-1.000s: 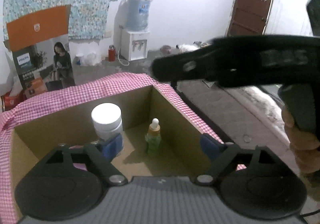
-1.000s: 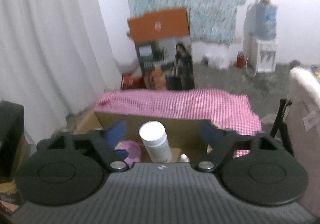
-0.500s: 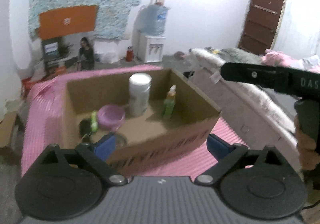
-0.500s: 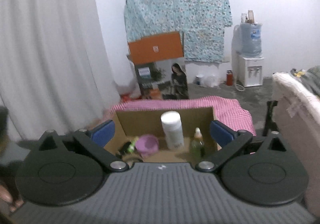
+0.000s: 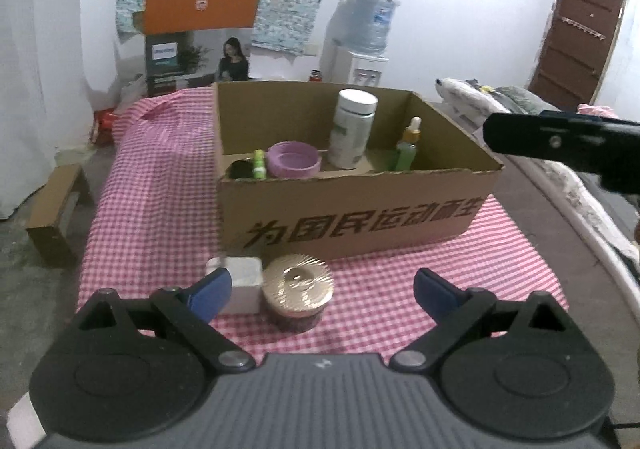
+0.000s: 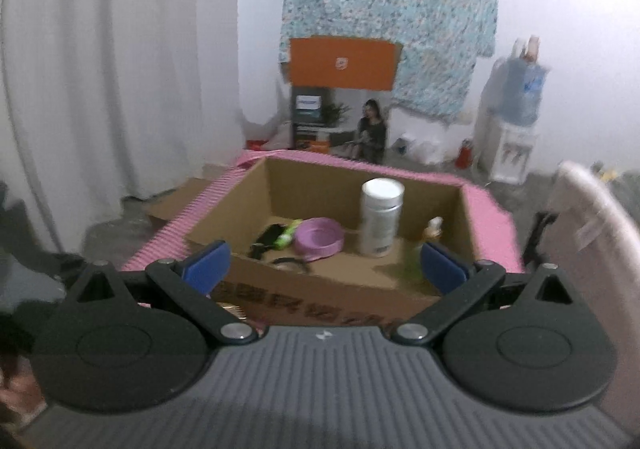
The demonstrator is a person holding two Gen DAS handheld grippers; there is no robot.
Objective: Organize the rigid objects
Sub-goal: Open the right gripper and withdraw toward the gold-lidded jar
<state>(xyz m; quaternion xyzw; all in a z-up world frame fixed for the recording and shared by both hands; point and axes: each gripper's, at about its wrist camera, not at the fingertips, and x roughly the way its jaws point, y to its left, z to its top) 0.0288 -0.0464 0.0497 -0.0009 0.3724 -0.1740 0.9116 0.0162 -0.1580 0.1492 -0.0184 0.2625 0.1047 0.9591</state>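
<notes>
The cardboard box (image 5: 356, 217) sits on the checked cloth (image 5: 160, 209), already holding a white bottle (image 5: 354, 129), purple bowl (image 5: 294, 159) and dropper bottle (image 5: 408, 147). Outside it, a gold-lidded jar (image 5: 298, 295) touches a white block (image 5: 240, 283). The left gripper (image 5: 322, 291) and right gripper (image 6: 324, 265) both stand wide and empty. Closing on the jar could likely shove the block aside, and lifting it too low could catch the box wall.
</notes>
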